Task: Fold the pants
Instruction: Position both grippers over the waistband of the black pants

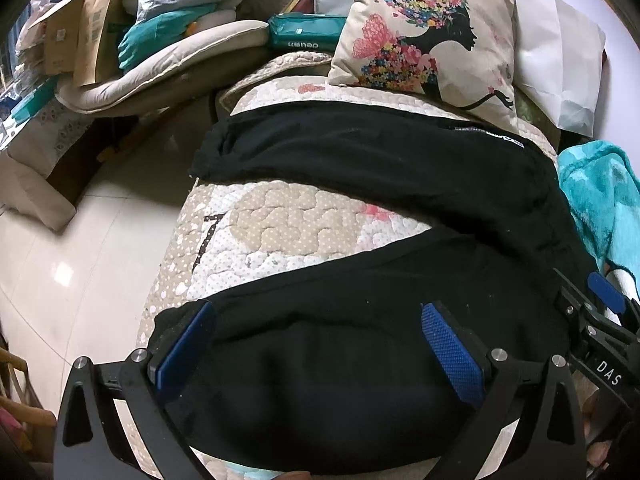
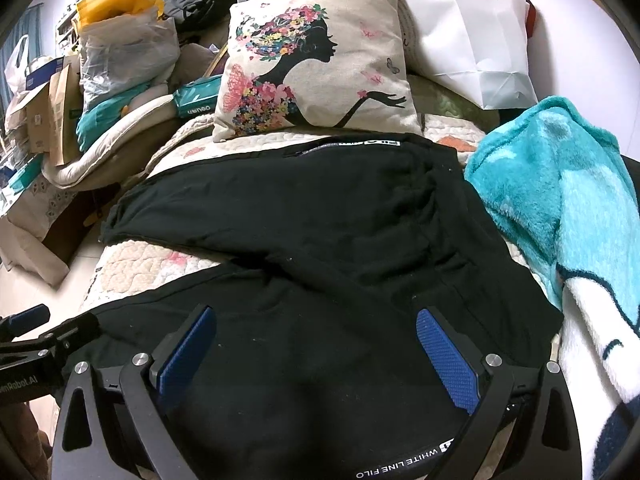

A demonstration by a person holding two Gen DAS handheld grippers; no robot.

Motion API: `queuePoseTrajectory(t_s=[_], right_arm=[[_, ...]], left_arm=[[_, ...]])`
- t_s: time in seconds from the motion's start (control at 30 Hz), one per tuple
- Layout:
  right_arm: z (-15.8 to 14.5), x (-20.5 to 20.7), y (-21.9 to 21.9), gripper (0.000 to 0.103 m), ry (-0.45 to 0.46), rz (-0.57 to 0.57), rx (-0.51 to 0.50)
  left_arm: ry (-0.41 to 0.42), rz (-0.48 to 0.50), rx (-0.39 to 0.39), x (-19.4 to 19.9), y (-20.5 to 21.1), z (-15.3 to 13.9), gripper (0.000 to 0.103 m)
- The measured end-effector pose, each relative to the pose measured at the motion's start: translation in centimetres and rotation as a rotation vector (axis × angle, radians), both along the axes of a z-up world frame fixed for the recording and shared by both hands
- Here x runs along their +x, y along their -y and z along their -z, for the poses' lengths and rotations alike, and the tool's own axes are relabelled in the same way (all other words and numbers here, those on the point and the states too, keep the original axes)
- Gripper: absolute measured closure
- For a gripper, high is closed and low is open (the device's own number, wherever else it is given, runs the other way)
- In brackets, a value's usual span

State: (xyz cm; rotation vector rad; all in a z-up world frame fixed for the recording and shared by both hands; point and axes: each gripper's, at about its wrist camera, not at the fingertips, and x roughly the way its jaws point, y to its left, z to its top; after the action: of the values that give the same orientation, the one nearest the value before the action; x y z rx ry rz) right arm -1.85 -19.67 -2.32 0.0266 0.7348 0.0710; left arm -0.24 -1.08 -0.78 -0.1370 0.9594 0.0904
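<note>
Blue-padded black left gripper (image 1: 318, 342) sits nearest the lens, jaws spread wide, hovering over the near leg of the black soft-knit pants (image 1: 360, 320); nothing is between the pads but open air above cloth. Blue-padded black right gripper (image 2: 316, 344) is likewise wide apart and holds nothing, poised over the waist end.

Pants location: spread on the cream quilted sofa cover (image 1: 280, 224), legs splayed in a V, waistband toward the turquoise fleece blanket (image 2: 560, 184). Far leg runs below the beige cushion printed with a flower-haired silhouette (image 1: 424, 36).

Progress, as judged: essentially at the start. No fold is visible; the legs lie well apart, with bare quilt between them. Remaining: bring one leg over the other, then fold lengthwise (probably in halves or thirds).

View differences:
- Left wrist view shows the near cuff and the gap between the legs clearly, plus pale floor tiles (image 1: 80, 260) beside the sofa.
- Right wrist view shows the white-lettered waistband (image 2: 404, 462) at the bottom edge, and most of the blanket.
- Each view catches the other gripper at its margin.
</note>
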Motion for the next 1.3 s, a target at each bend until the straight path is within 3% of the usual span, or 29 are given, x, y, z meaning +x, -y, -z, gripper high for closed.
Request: queuePoseTrajectory(t_s=[1.3], right_arm=[[0.7, 0.0, -0.1, 0.001, -0.018, 0.005, 0.004]], left_arm=[[-0.073, 0.004, -0.051, 0.3, 0.0, 1.5, 0.000]])
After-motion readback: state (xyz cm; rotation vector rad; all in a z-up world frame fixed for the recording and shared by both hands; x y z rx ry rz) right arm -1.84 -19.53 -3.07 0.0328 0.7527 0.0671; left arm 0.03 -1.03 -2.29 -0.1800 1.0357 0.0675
